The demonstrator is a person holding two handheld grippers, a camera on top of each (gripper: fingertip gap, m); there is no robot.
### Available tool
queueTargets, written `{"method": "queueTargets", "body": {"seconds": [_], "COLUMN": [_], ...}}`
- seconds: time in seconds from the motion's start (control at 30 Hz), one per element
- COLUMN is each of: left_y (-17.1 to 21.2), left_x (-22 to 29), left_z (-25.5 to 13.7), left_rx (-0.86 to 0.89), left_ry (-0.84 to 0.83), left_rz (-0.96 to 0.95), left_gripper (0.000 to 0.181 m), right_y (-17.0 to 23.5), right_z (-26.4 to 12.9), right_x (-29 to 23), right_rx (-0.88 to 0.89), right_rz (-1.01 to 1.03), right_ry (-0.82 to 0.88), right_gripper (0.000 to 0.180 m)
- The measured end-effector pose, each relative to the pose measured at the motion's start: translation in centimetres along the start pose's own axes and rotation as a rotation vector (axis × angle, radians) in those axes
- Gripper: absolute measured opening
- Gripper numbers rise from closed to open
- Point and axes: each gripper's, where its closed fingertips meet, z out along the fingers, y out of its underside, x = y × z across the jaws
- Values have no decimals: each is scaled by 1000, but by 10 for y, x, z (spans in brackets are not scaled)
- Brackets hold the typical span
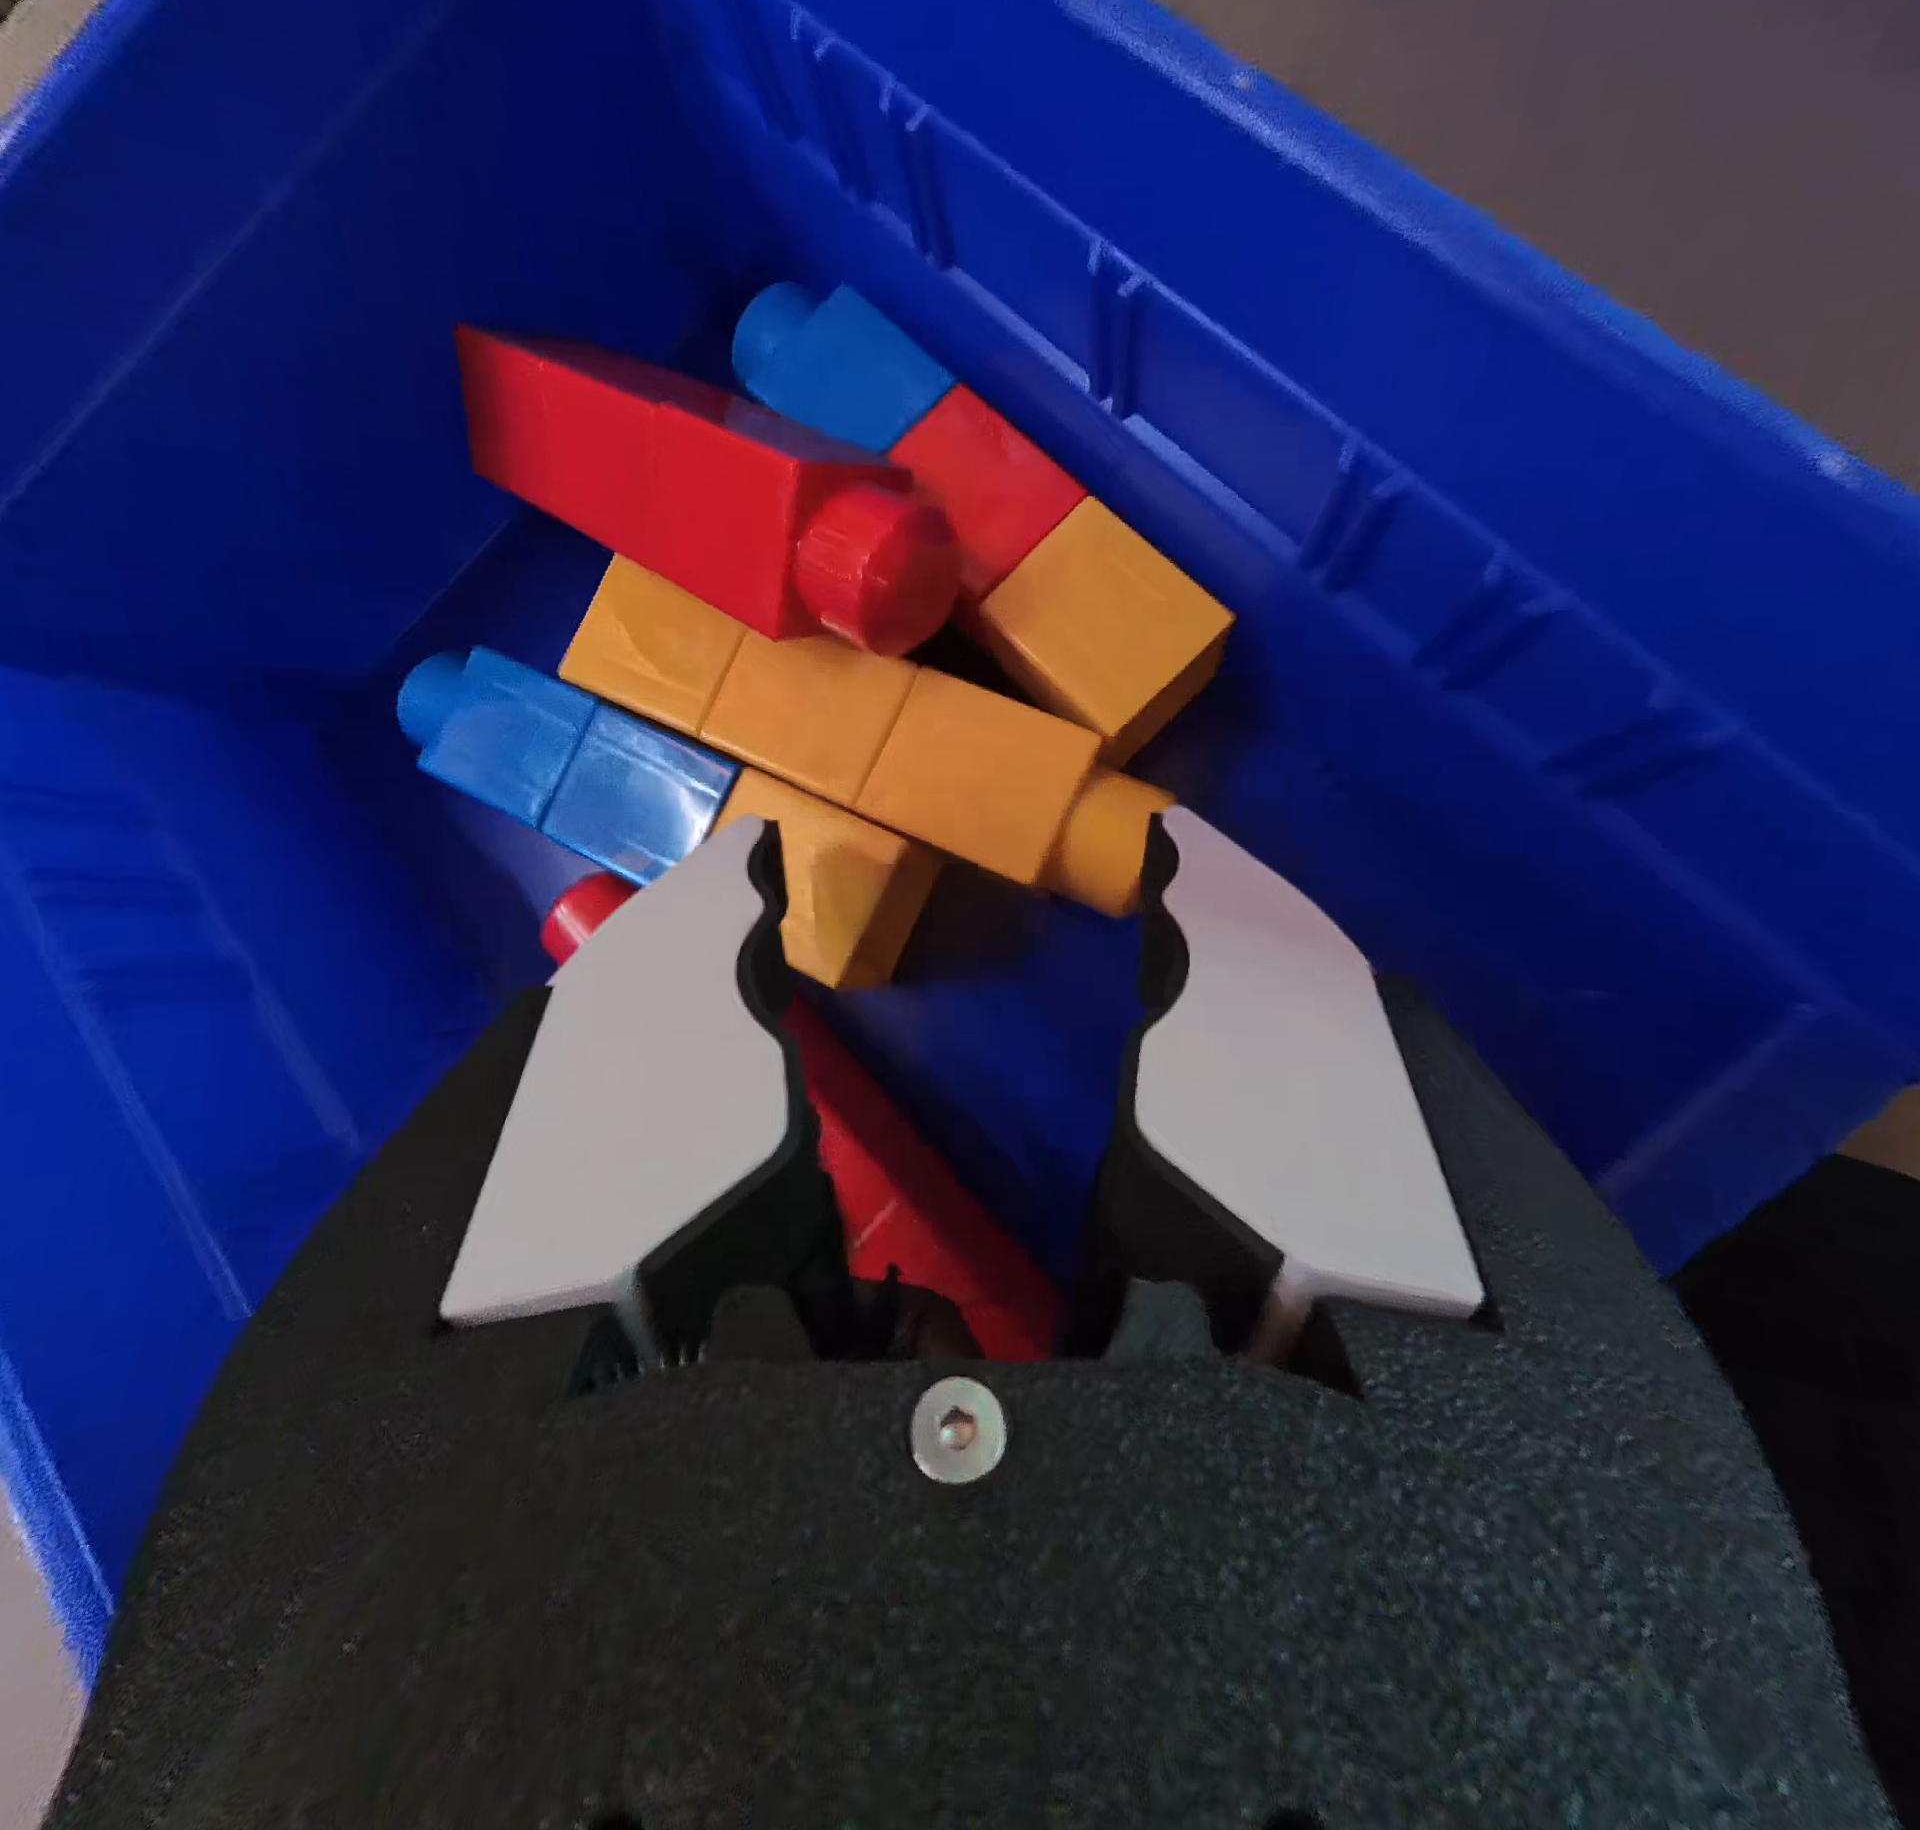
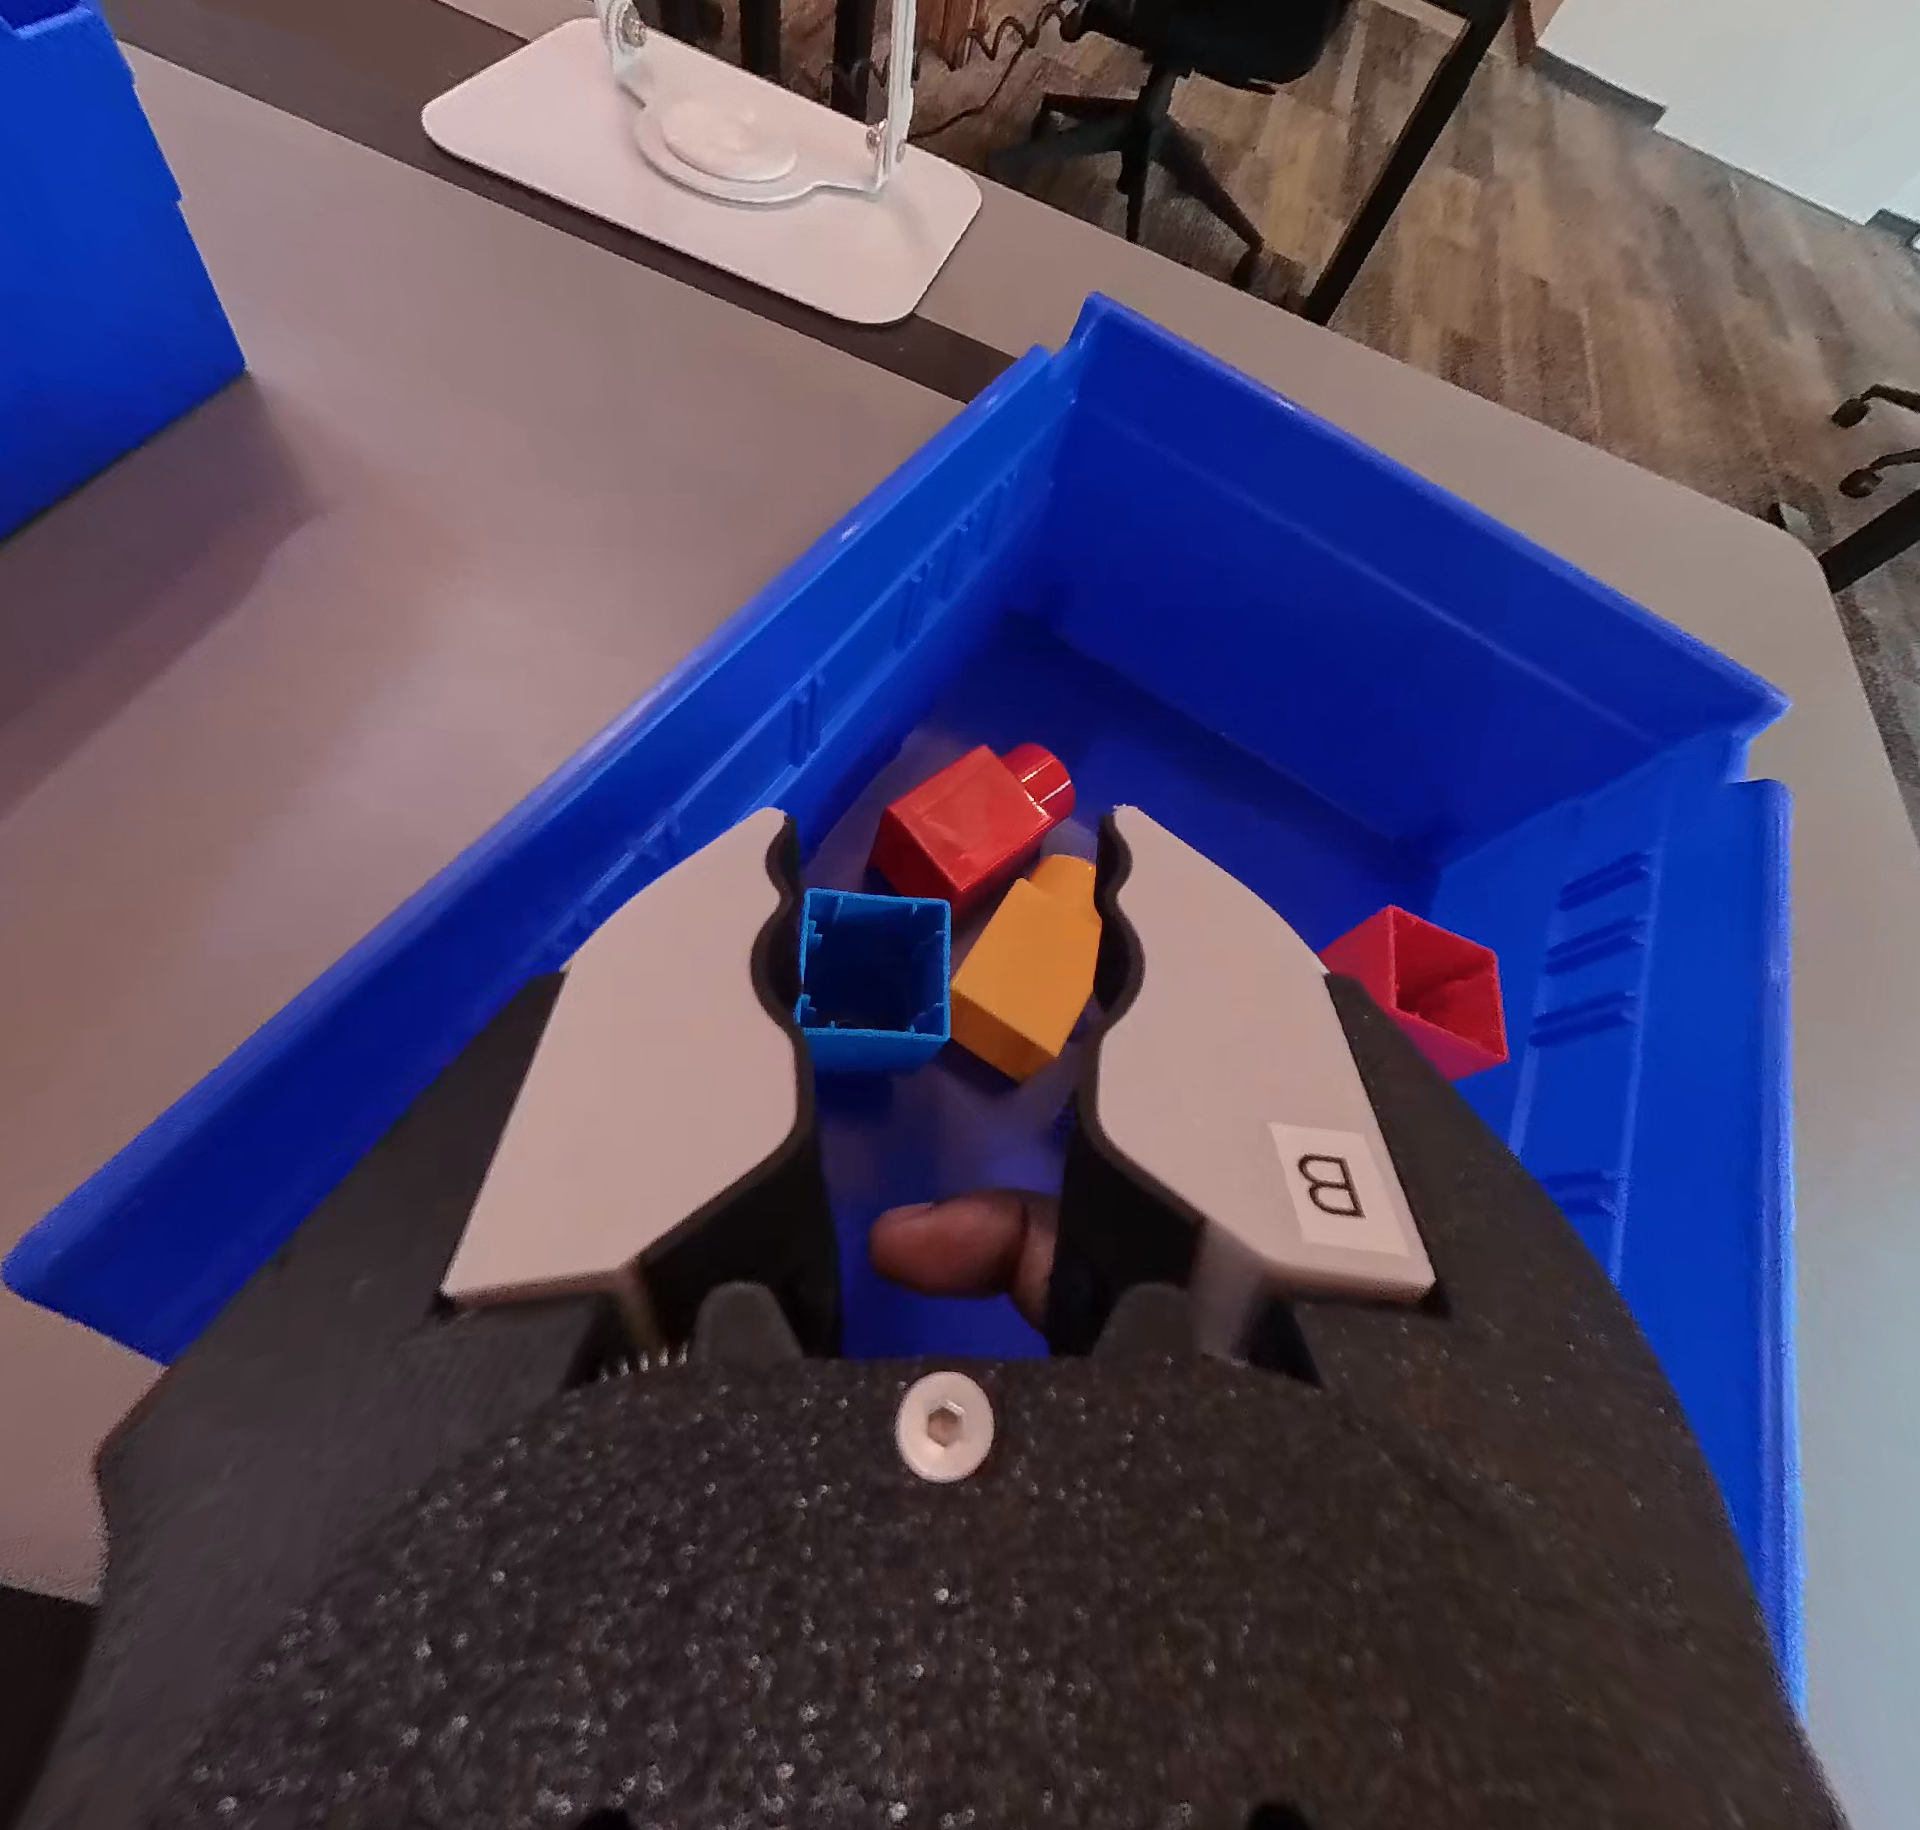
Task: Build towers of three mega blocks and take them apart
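The left gripper [image 1: 956, 845], jaws apart and holding nothing, hangs inside a blue bin [image 1: 312, 430] over a heap of joined towers. An all-orange tower [image 1: 862, 731] lies just ahead of its tips, with an all-red one [image 1: 665, 492], a blue-red-orange one [image 1: 987, 492] and a blue-topped one [image 1: 561, 752] crowded around; another red tower [image 1: 914, 1198] lies under the jaws, perhaps five in all. The walls close in on both sides.

The right gripper [image 2: 945, 845], jaws also apart and empty, hovers over a second bin [image 2: 1299, 585] on a grey table [image 2: 416, 481]. It holds four single blocks: one blue [image 2: 873, 980], one orange [image 2: 1029, 970], two red [image 2: 966, 824] [image 2: 1423, 991]. Much of the floor beyond them is bare.
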Motion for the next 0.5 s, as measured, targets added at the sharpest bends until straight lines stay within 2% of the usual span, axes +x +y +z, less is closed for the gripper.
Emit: {"method": "queueTargets", "body": {"seconds": [0.13, 0.47, 0.5], "left_y": [3, 7, 8], "left_x": [26, 1, -5], "left_z": [1, 20, 19], "left_rx": [-33, -133, -141], "left_ry": [70, -140, -164], "left_rz": [-34, 60, 70], "left_gripper": [51, 60, 52], "right_y": [3, 3, 3], "right_z": [1, 2, 1], "right_x": [3, 3, 4], "right_rx": [-16, -21, -18], "right_rz": [-5, -35, -38], "right_ry": [22, 42, 46], "right_gripper": [54, 53, 53]}}
